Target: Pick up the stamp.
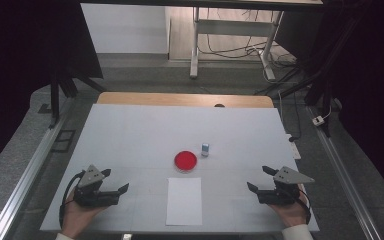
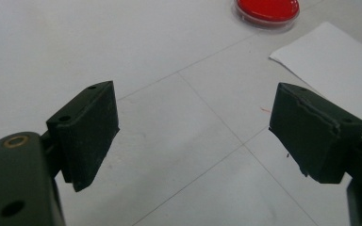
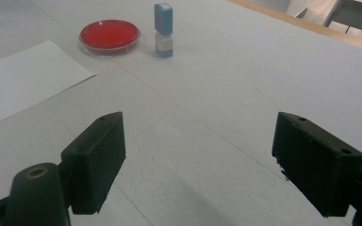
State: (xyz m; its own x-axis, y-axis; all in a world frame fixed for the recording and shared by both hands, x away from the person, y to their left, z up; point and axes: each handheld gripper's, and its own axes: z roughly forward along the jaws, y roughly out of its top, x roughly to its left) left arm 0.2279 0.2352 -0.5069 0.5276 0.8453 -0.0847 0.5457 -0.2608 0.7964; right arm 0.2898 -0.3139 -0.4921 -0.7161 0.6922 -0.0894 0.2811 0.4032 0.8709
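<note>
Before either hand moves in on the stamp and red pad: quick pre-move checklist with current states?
1. Left tongs open, nothing between them: ok.
2. Right tongs open, nothing between them: ok.
3. Stamp upright, standing apart from the red ink pad: ok.
4. Ink pad lidless, red surface exposed: cannot tell; a clear cover may sit on it.
5. White paper sheet lying flat between the two hands, nearer the person than the pad: ok.
6. Bare table between the right tongs and the stamp: ok.
</note>
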